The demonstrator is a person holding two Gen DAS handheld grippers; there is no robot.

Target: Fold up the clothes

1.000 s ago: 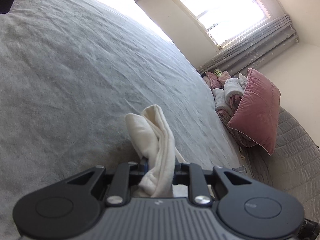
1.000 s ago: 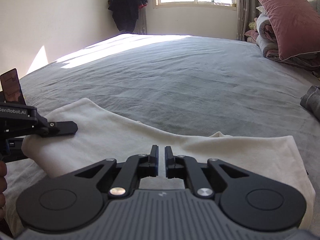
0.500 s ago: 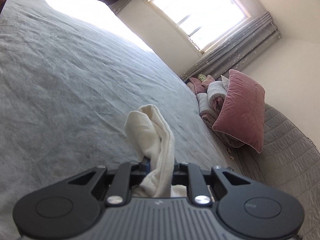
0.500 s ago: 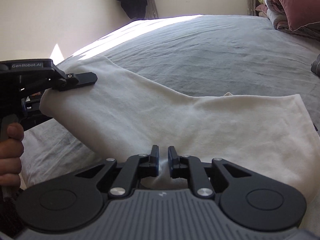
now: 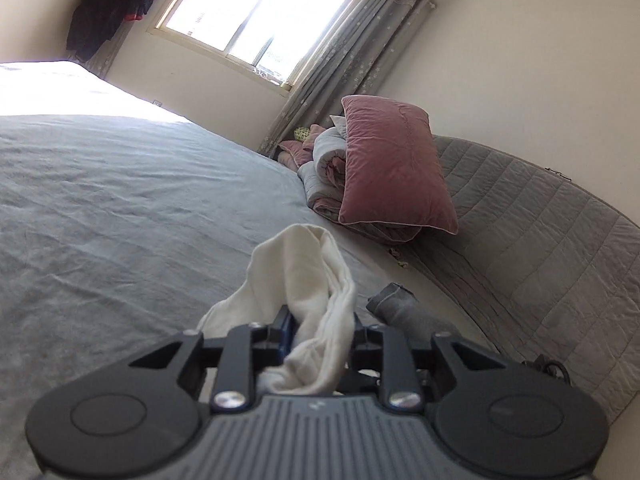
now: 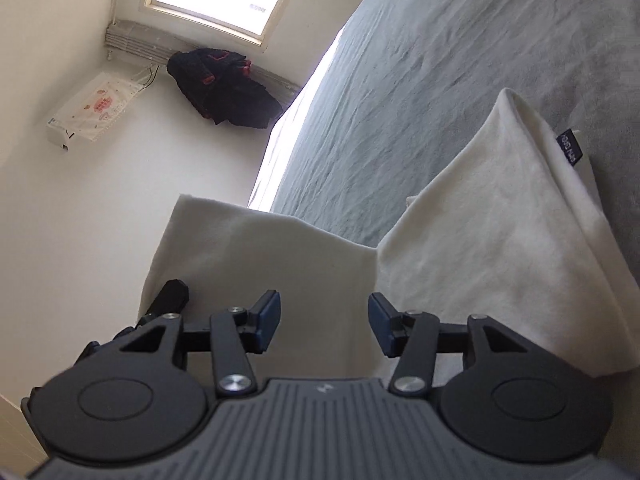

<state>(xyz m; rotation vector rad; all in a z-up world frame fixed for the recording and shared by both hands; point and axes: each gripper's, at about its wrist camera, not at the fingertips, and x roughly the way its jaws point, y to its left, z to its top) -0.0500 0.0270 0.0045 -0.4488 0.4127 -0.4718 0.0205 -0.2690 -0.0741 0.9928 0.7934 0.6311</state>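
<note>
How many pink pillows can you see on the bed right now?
1. A pink pillow leans on rolled bedding by the quilted headboard. Pink fabric behind may be another, partly hidden.

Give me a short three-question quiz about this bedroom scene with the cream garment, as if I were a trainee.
1. True or false: the left hand-held gripper is shut on the cream garment.
2. Are the right hand-held gripper fingers open or shut?
3. Which colour is the pillow leaning against the quilted headboard: A) blue, B) pink, C) green?

Key
1. True: bunched cream cloth is pinched between its fingers.
2. Open: a wide gap, with the garment lying on the grey bed behind it.
3. B.
</note>
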